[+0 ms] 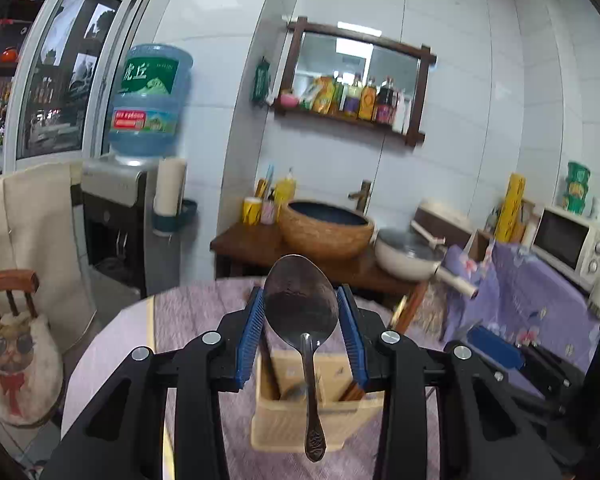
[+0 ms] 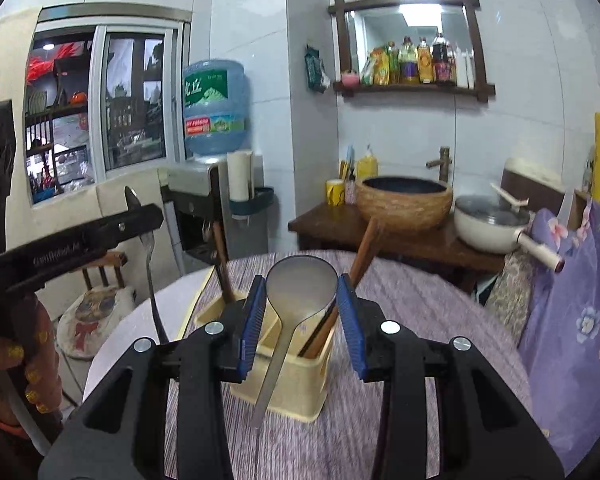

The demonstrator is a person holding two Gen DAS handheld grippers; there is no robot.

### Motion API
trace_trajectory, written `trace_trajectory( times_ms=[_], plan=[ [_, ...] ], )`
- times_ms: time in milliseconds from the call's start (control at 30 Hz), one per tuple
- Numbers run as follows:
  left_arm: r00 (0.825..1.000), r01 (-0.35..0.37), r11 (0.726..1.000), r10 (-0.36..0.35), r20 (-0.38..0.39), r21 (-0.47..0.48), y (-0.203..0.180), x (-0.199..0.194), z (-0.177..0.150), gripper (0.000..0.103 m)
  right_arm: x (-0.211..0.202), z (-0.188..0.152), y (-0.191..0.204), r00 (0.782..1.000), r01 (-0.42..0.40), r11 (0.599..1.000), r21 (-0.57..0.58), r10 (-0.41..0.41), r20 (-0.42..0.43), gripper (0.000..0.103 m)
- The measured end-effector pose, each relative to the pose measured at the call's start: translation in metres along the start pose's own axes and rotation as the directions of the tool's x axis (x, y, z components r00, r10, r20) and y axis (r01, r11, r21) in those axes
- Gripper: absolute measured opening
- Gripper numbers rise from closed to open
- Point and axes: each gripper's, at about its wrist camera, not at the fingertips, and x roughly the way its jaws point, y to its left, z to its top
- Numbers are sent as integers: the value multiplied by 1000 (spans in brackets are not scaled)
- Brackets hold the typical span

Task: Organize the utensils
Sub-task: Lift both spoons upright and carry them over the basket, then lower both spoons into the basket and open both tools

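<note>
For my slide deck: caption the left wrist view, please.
Left gripper grips spoon above holder.

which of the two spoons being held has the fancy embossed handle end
The spoon in the left claw: its darker spoon ends in an embossed, rounded tip. The right claw holds a paler spoon with a plain flat handle.

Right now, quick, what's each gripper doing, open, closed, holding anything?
Left gripper: shut on the dark metal spoon, gripped by its bowl, handle hanging down.
Right gripper: shut on the pale ladle-style spoon, also by its bowl.
</note>
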Motion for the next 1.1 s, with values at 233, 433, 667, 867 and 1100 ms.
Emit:
trace_trajectory(
  times_ms=[233, 433, 667, 867, 1100],
  plan=[
    [993, -47, 999, 45, 111, 18, -8, 37, 22, 37, 27, 33, -5, 994, 79, 997, -18, -77, 74, 37],
    [993, -72, 997, 68, 96, 36, -4, 64, 0, 37, 52, 12, 0, 993, 103, 993, -50, -100, 55, 37],
    [994, -85, 995, 81, 77, 56, 2, 77, -22, 37, 64, -16, 12, 990, 136, 985, -105, -131, 51, 37],
    [998, -68, 995, 66, 19, 69, 4, 79, -43, 37, 71, -41, 13, 993, 117, 988, -102, -117, 6, 37],
    [998, -49, 994, 53, -43, 93, 5, 83, -59, 37, 79, -67, 13, 992, 105, 989, -102, -111, -55, 37]
  ],
)
